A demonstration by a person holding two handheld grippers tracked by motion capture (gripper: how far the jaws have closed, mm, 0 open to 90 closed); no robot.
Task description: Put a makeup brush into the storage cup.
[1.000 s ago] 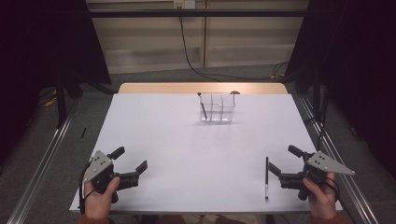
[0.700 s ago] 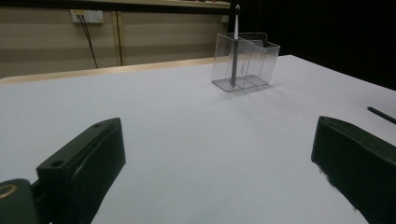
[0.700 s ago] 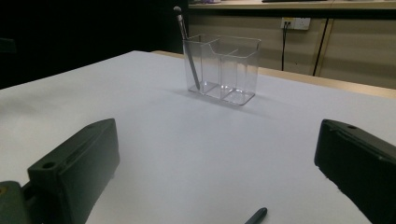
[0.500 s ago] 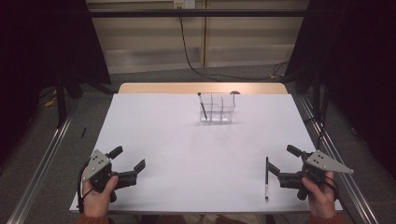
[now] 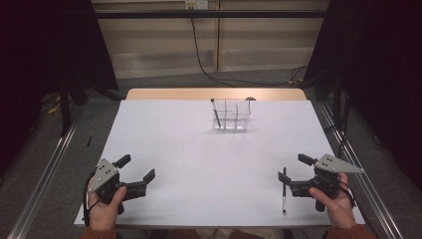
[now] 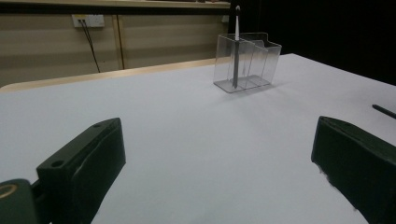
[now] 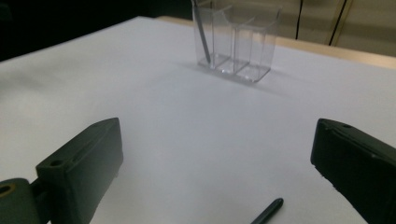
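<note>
A clear plastic holder (image 5: 231, 117) with several compartments stands at the far middle of the white table (image 5: 199, 149). A dark pen (image 5: 215, 111) leans upright in its left compartment. A second dark pen (image 5: 284, 191) lies flat near the front right. My right gripper (image 5: 293, 169) is open just to the right of it, and the pen's end (image 7: 267, 212) lies low between the jaws of my right gripper (image 7: 215, 172). My left gripper (image 5: 136, 168) is open and empty at the front left. From my left gripper (image 6: 215, 172) the holder (image 6: 245, 63) is far ahead.
A wooden strip (image 5: 214, 93) runs along the table's far edge. Metal rails (image 5: 45, 169) flank both sides. A black cable (image 5: 204, 55) hangs down the back wall. The white surface between the grippers and the holder is bare.
The right gripper has edged slightly left toward the lying pen. The left gripper has barely moved. Both stay open.
</note>
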